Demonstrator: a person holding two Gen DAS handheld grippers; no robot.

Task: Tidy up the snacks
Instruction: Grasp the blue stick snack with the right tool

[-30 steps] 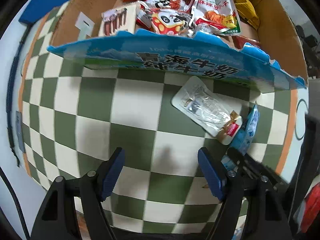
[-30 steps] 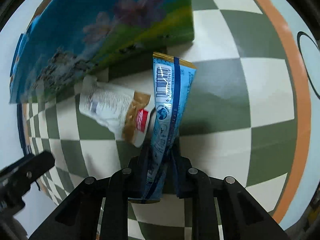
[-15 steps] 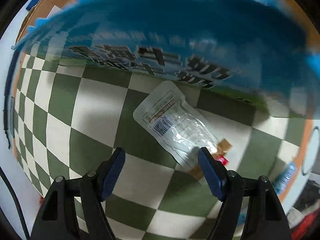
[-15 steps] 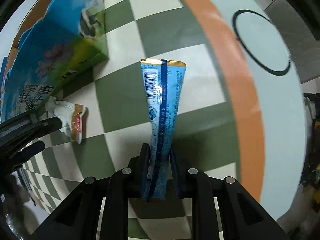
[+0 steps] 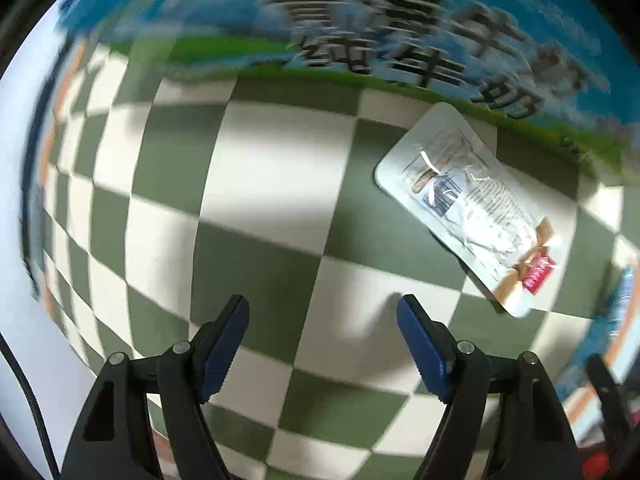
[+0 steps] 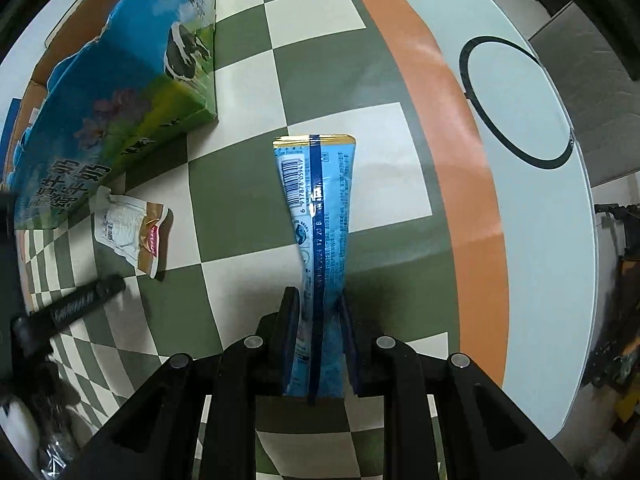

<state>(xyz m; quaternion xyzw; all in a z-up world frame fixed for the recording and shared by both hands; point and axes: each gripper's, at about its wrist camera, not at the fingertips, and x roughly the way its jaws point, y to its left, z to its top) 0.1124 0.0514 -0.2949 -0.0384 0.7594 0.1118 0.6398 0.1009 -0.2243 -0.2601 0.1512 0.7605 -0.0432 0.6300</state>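
Note:
My right gripper (image 6: 318, 300) is shut on a long light-blue snack packet (image 6: 318, 204), which hangs above the green-and-white checkered cloth (image 6: 240, 184). A clear white snack pouch with a tan and red end (image 5: 472, 204) (image 6: 130, 228) lies flat on the cloth beside the blue milk carton box (image 5: 360, 20) (image 6: 120, 108). My left gripper (image 5: 323, 312) is open over bare cloth, low and to the left of that pouch, with nothing between its fingers. Its dark finger (image 6: 72, 308) shows at the left of the right wrist view.
The cloth has an orange border (image 6: 448, 120), then a pale tabletop with a black ring (image 6: 516, 100) to the right. The blue packet (image 5: 616, 304) shows blurred at the right edge of the left wrist view.
My left gripper has dropped closer to the cloth and shifted left, so the pouch now sits up and to its right. The right gripper carried the blue packet toward the orange border, then held.

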